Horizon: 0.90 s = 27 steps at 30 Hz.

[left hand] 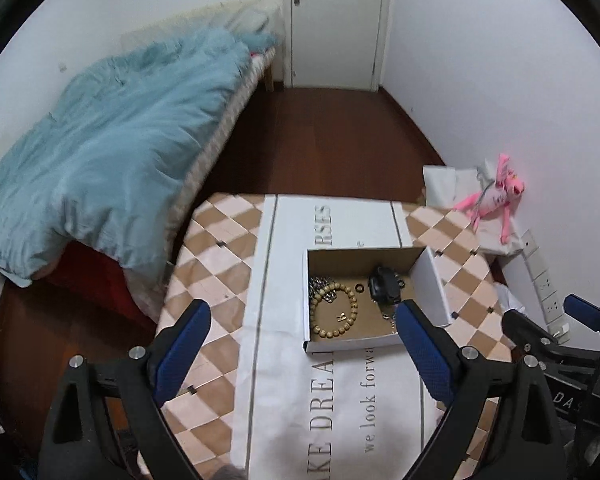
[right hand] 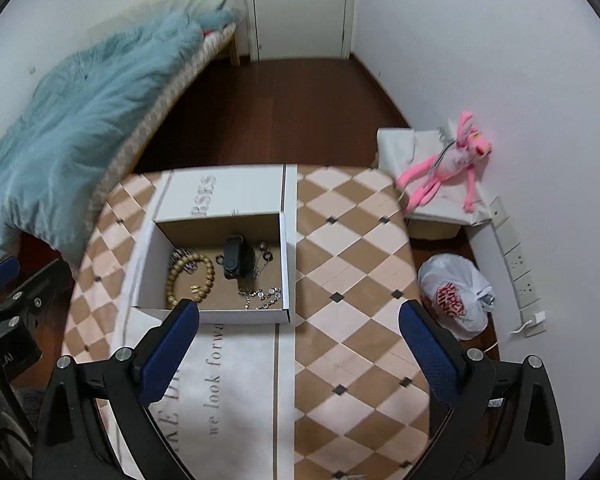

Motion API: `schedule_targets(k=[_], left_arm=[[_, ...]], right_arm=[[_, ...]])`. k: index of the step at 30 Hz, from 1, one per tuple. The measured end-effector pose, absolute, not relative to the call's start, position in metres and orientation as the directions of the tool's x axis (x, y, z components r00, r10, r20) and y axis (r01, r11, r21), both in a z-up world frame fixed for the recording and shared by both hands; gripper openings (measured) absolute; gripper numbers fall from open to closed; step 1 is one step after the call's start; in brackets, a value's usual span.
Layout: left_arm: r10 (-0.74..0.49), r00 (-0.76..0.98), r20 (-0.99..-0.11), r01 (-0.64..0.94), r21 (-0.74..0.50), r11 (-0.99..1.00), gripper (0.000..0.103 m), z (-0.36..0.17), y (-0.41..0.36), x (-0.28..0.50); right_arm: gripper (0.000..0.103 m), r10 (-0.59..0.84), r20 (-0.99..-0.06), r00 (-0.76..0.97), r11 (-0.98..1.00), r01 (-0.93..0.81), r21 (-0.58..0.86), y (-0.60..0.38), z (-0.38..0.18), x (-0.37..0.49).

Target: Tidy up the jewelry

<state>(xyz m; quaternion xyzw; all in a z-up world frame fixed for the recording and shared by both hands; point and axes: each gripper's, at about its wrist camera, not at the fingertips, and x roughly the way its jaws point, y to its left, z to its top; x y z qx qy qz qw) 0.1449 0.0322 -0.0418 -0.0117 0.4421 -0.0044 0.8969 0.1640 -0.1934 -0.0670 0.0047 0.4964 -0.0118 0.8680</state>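
A shallow white cardboard box [right hand: 286, 264] on the checkered table [right hand: 352, 240] holds a wooden bead bracelet [right hand: 210, 276], a black watch [right hand: 234, 258] and silver chains [right hand: 260, 294]. Near it, the left gripper [left hand: 302, 334] and right gripper [right hand: 298, 334] hover with jaws spread wide, empty.

The desk [right hand: 352, 240] is showing a tan-and-pale-pink diamond check with small black squares. A white cloth [right hand: 244, 360] is carrying grey lettering. The box [right hand: 220, 220] is showing white outside, brown inside, holding a golden-tan bead bracelet [right hand: 210, 272]. The plush toy [right hand: 448, 168] is glowing pink; the blanket [left hand: 112, 152] is looking pale blue.
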Motion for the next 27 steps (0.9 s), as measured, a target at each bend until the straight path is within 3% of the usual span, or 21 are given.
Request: schedule_targets(k=[9,19,27], left_arm=[[0.084,0.698,-0.711,-0.073,0.046,0.996,0.094,0.026,0.035,0.081],[0.044,0.732,-0.68,-0.047,0.015,0.999,0.094,0.072,0.037,0.038],[0.024,0.717,-0.697,-0.026,0.008,1.0,0.094,0.074,0.028,0.029]], right_arm=[[0.102,-0.049,-0.773,0.632,0.998,0.053,-0.019,-0.201,0.017,0.09],[0.103,-0.049,-0.693,0.72,0.999,0.045,-0.024,-0.198,0.085,0.032],[0.103,-0.042,-0.695,0.718,0.999,0.038,-0.021,-0.198,0.099,0.013]])
